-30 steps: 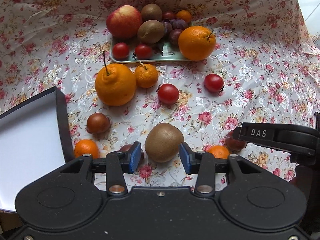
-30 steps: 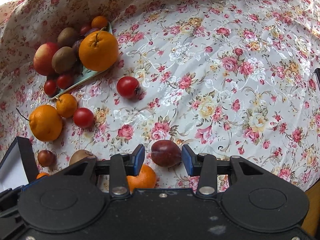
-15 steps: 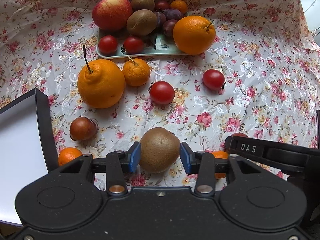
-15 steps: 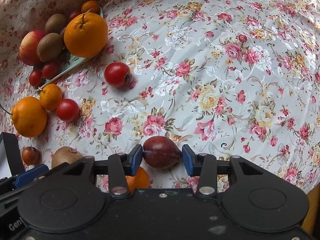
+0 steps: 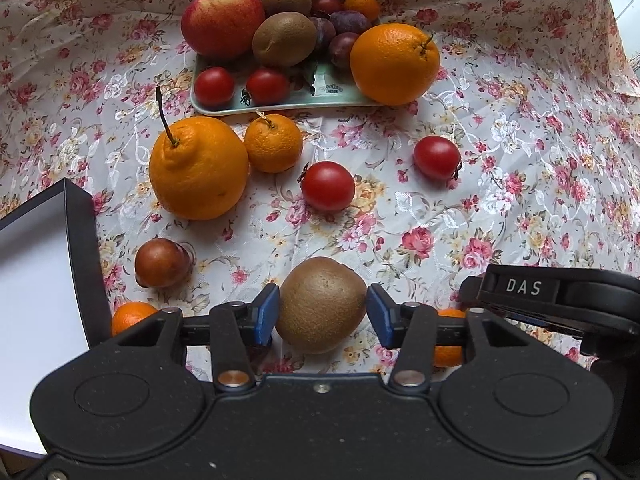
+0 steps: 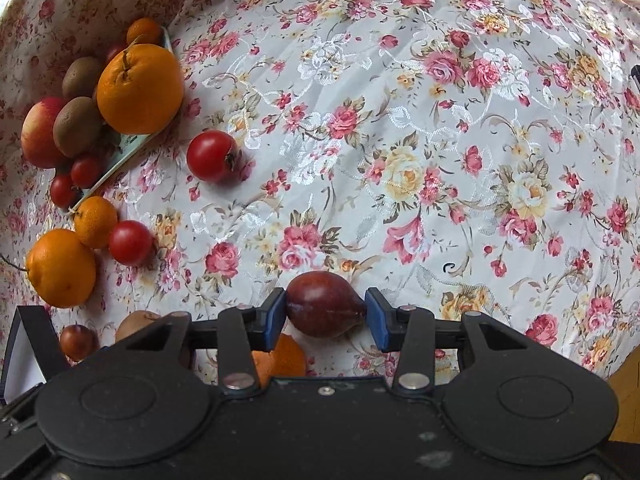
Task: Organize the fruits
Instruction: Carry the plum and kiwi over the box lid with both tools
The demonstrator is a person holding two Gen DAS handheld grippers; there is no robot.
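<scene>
The left gripper (image 5: pixel 322 312) has its two blue pads on both sides of a brown kiwi (image 5: pixel 321 305). The left pad touches the skin, but at the right pad I cannot tell whether a thin gap remains, so the grip is not sure. The kiwi is close to the near edge of the flowered tablecloth (image 5: pixel 500 168).

The right gripper (image 6: pixel 325 312) pinches a dark red plum (image 6: pixel 325 305) between its pads, and both pads press on the ends of the fruit. A small mandarin (image 6: pixel 280 358) lies just under it on the cloth.

Farther back, a pale green tray (image 5: pixel 280 100) carries an apple (image 5: pixel 222 19), two kiwis, plums and small tomatoes, and a big orange (image 5: pixel 394 64) rests at its right end. Between the tray and the grippers lie a stemmed orange (image 5: pixel 199 168), a tangerine (image 5: pixel 273 143) touching it, and two tomatoes (image 5: pixel 327 185). A black box with white inside (image 5: pixel 80 240) stands at the near left edge.
</scene>
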